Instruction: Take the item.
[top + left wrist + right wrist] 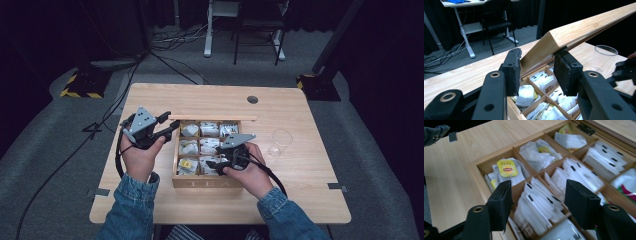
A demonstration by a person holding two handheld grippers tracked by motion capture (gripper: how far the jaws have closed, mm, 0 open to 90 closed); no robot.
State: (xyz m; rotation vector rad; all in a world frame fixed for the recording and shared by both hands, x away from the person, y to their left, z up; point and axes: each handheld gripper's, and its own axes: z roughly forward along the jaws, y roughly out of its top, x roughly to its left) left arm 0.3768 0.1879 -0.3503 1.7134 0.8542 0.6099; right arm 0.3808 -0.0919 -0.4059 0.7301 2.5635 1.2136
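While the left gripper (537,68) holds the lid (584,32) of the tea box (176,165) raised by its corner, jaws narrowed onto the wood, the right gripper (537,202) hangs over the box's near compartments with its jaws fairly wide and nothing between them. So the opening looks done, and picking a tea bag is left. The packets (541,205) stand upright and tightly packed directly under the right jaws, and a loose bag with a yellow tag (507,168) lies in the corner compartment beside them. Which one is meant I cannot tell.

Room is tight: thin wooden dividers hem each compartment, so the jaws must drop straight down between them. The lid slants above the far row, limiting reach there. On the desk (300,110), an empty glass (280,142) stands just right of the box, with bare wood around it for setting a bag down.
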